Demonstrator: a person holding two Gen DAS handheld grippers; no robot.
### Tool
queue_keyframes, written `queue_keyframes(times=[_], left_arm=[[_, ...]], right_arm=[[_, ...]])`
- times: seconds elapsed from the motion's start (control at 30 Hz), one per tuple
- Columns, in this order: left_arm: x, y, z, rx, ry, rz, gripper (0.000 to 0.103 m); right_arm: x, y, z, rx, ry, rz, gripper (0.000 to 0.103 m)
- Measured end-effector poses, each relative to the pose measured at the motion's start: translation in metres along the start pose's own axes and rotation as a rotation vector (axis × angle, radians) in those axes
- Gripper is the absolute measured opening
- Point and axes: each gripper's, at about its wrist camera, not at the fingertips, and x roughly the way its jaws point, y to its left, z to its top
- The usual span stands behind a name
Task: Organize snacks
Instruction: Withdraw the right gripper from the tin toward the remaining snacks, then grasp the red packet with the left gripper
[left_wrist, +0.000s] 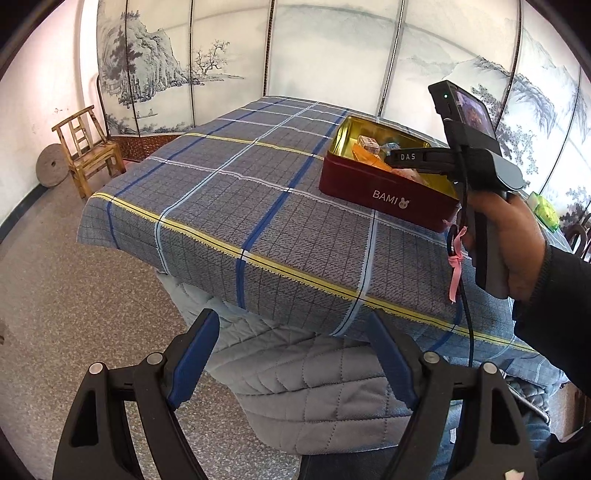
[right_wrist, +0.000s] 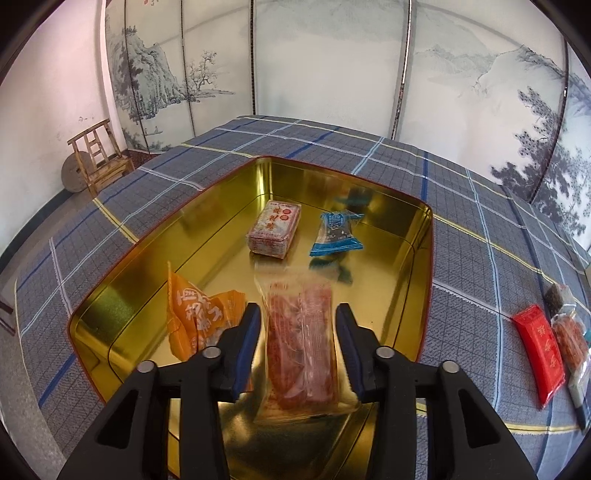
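A dark red tin (right_wrist: 122, 306) with a gold inside stands on the plaid tablecloth (right_wrist: 461, 229). In it lie an orange packet (right_wrist: 195, 317), a small pink-and-white box (right_wrist: 275, 230) and a blue packet (right_wrist: 334, 234). My right gripper (right_wrist: 298, 312) hangs over the tin's near end, open. A clear packet of red snack (right_wrist: 301, 343), blurred, sits between its pads without touching them. In the left wrist view the tin (left_wrist: 369, 184) is at the right, with the right gripper's fingers (left_wrist: 406, 157) above it. My left gripper (left_wrist: 291, 319) is open and empty at the table's near edge.
A red packet (right_wrist: 539, 347), another clear packet (right_wrist: 570, 336) and a dark one (right_wrist: 556, 295) lie on the cloth right of the tin. A wooden chair (left_wrist: 88, 155) and stone wheel (left_wrist: 51, 166) stand at the far left. A painted screen backs the table.
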Motion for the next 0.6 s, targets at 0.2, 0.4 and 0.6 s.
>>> queue_keyframes(times=[0.2, 0.4, 0.6], left_arm=[[-0.007, -0.021, 0.01, 0.047, -0.018, 0.011, 0.078], [-0.007, -0.077, 0.039, 0.127, -0.056, -0.083, 0.079], [0.017, -0.179, 0.071, 0.278, -0.043, -0.26, 0.081]], right_arm=[[-0.043, -0.018, 0.003, 0.045, -0.122, 0.148, 0.067], [-0.112, -0.127, -0.008, 0.123, -0.29, 0.082, 0.091], [-0.143, -0.324, -0.079, 0.372, -0.238, -0.231, 0.092]])
